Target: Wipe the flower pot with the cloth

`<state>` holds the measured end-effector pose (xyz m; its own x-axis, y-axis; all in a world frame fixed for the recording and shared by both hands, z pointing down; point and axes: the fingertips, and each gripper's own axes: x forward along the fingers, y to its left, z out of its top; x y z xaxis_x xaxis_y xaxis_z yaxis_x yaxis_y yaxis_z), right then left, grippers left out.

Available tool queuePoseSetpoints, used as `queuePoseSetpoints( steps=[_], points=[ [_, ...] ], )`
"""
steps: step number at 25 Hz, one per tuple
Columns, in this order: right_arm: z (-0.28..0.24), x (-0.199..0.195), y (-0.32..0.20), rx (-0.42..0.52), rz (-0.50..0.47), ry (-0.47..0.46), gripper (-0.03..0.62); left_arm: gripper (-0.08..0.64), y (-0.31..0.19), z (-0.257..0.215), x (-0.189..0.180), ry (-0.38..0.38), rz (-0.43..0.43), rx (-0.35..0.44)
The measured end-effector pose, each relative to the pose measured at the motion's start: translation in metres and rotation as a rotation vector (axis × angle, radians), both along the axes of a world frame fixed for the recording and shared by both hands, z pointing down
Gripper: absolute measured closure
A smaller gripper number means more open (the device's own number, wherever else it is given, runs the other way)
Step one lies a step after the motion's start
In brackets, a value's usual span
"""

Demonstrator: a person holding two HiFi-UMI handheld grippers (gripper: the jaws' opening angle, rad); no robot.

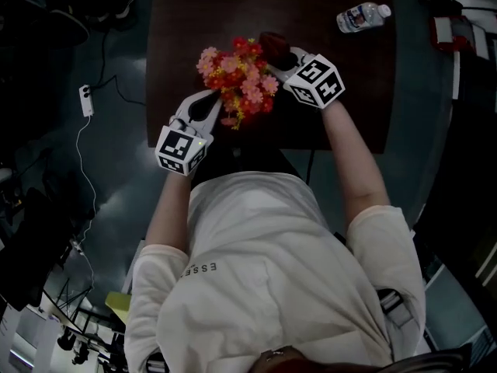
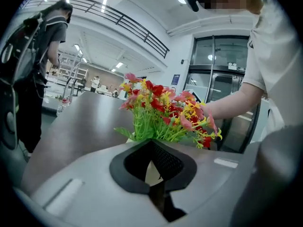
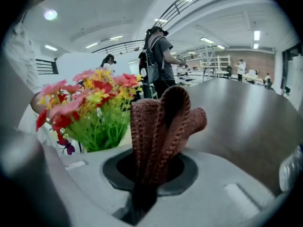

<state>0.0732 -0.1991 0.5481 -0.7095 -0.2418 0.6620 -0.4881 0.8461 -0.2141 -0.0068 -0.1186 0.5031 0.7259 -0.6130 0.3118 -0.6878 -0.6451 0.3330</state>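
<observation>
A bunch of pink, red and yellow artificial flowers [image 1: 237, 80] stands in a cream flower pot [image 2: 152, 171] near the front edge of a dark brown table [image 1: 194, 14]. At the flowers' left, my left gripper [image 1: 213, 106] has its pads shut on the pot's rim, which shows as a cream wedge between them in the left gripper view. To the right of the flowers, my right gripper [image 1: 281, 59] is shut on a dark red knitted cloth [image 3: 163, 126], whose folds stick up out of the jaws. The cloth [image 1: 272, 43] is beside the flowers; the pot [image 3: 126, 140] shows just left of it.
A plastic water bottle [image 1: 363, 16] lies at the table's far right. A white device [image 1: 86, 99] with a cable lies on the floor to the left. A person with a backpack [image 3: 158, 60] stands beyond the table.
</observation>
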Motion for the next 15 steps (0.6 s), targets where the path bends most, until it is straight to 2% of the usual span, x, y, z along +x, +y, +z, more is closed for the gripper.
queuePoseSetpoints(
  steps=[5, 7, 9, 12, 15],
  points=[
    [0.0, -0.042, -0.022, -0.082, -0.278, -0.057, 0.548, 0.546, -0.005, -0.003, -0.001, 0.022, -0.127, -0.027],
    [0.003, -0.059, -0.024, -0.116, -0.365, -0.078, 0.548, 0.546, -0.005, -0.003, -0.002, 0.01, -0.161, -0.022],
    [0.004, -0.074, -0.022, -0.149, -0.441, -0.101, 0.548, 0.546, -0.007, -0.003, -0.003, -0.014, -0.173, -0.01],
    [0.002, -0.088, -0.011, -0.204, -0.541, -0.144, 0.548, 0.546, -0.008, -0.002, -0.004, -0.004, -0.195, -0.01],
    [0.002, -0.091, -0.001, -0.253, -0.594, -0.18, 0.548, 0.546, -0.012, -0.004, -0.007, -0.007, -0.232, -0.014]
  ],
)
